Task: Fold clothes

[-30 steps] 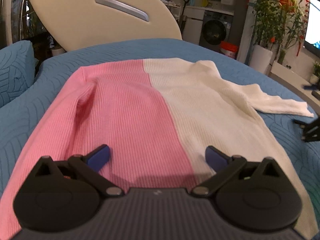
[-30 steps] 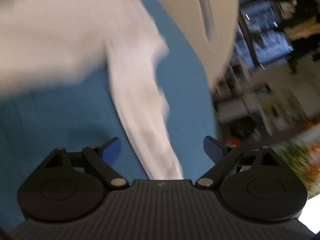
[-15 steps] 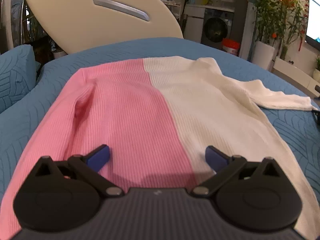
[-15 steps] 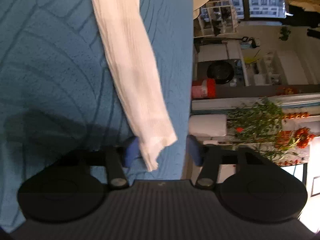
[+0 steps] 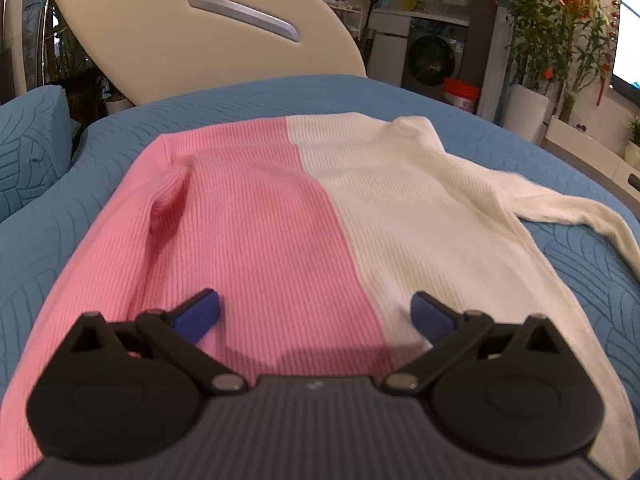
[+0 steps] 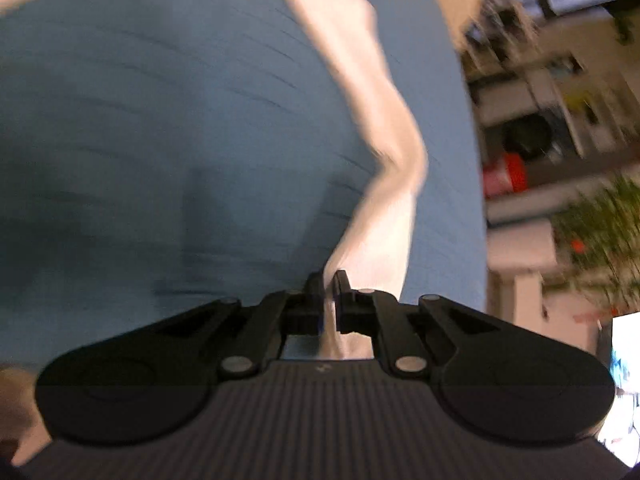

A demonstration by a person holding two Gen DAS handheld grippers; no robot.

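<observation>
Right wrist: claw (image 6: 329, 286) pinching sleeve (image 6: 372, 120)

Left gripper (image 5: 315, 314) in the foreground, jaws spread wide, blue pads (image 5: 197, 314) just above the near part of a ribbed knit sweater (image 5: 280, 216); nothing between them. Sweater spread flat on a blue quilted bedspread (image 5: 100, 148), left half pink, right half white. White sleeve (image 5: 560, 208) stretched out toward the right edge, its end out of frame. Pink sleeve (image 5: 160, 208) folded in along the left side. Cream headboard (image 5: 168, 40) with a silver bar behind the bed. Blue pillow (image 5: 28, 140) at far left. Washing machine (image 5: 434, 58), orange bucket (image 5: 460, 94) and potted plants (image 5: 536, 52) in the background at right.
</observation>
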